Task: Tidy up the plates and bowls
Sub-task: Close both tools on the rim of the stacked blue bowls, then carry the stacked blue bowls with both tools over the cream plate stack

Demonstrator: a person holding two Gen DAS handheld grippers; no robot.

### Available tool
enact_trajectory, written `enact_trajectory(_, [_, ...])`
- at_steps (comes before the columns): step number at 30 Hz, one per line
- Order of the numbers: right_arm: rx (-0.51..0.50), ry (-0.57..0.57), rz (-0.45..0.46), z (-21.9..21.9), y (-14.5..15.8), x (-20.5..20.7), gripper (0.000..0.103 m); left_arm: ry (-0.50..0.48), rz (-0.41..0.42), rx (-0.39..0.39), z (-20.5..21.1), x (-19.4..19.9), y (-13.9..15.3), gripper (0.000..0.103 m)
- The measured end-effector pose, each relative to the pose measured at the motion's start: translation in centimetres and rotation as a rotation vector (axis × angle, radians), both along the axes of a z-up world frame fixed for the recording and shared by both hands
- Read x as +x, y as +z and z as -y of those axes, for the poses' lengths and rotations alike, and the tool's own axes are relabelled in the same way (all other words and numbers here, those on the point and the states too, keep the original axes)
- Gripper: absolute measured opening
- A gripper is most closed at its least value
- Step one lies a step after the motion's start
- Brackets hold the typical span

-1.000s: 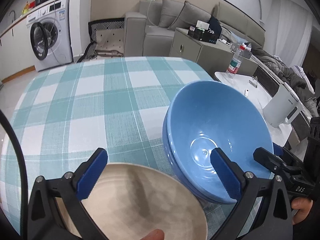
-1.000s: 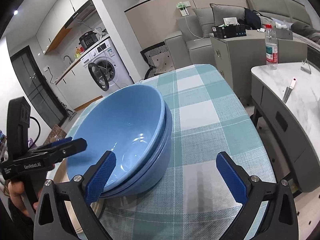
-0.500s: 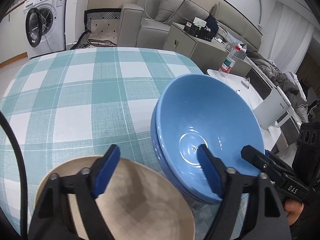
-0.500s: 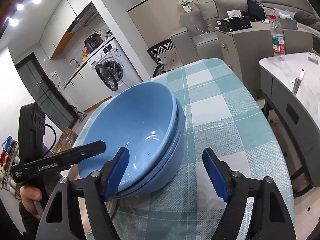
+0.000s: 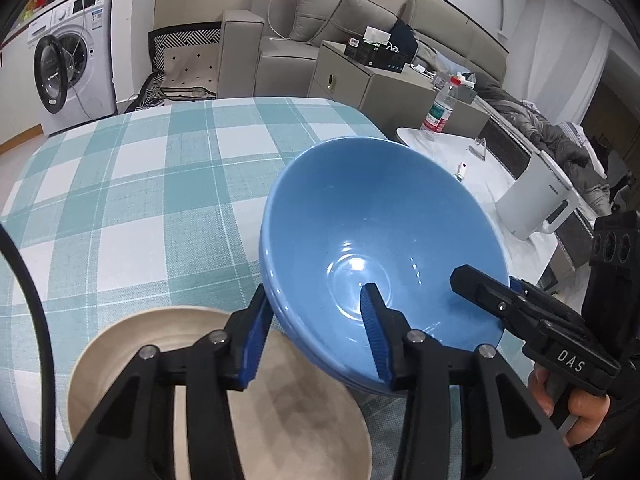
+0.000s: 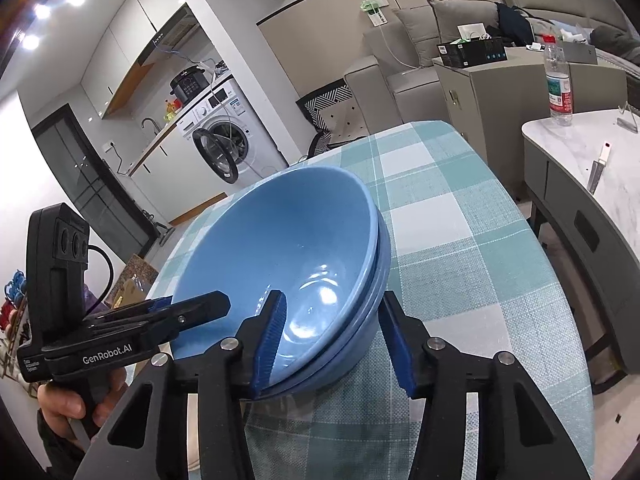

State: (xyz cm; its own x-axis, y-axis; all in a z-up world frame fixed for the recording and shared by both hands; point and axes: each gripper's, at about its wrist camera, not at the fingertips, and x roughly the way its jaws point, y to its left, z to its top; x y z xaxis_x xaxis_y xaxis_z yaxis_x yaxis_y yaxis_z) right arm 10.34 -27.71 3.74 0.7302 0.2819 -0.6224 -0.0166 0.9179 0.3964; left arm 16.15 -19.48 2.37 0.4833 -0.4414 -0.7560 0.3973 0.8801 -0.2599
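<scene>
A: Where are the blue bowls (image 5: pixel 380 240)?
B: Nested, tilted, on the checked tablecloth (image 5: pixel 132 184), beside a beige plate (image 5: pixel 240 408).
A: And the grippers?
B: Left gripper (image 5: pixel 316 332) and right gripper (image 6: pixel 334 336) have just been closing, each straddling the stack's rim; whether the pads press yet I cannot tell.

both claws angle downward, each gripped by a hand at its black handle. the left claw (image 5: pixel 318 336) and the right claw (image 6: pixel 334 340) have just been closing, and each one's blue pads now straddle the rim between them.
</scene>
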Motion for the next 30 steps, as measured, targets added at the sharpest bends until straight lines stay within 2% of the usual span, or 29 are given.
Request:
enact_trajectory(18, [-0.032, -0.01, 0.019, 0.2, 0.5, -0.5, 0.049, -0.003, 0.042, 0.035, 0.6, -0.7, 0.6, 0.044])
enact_trajectory(30, [-0.036, 0.002, 0.055, -0.3, 1.8, -1.0, 0.049, 0.013, 0.101, 0.042, 0.1, -1.9, 2.4, 0.044])
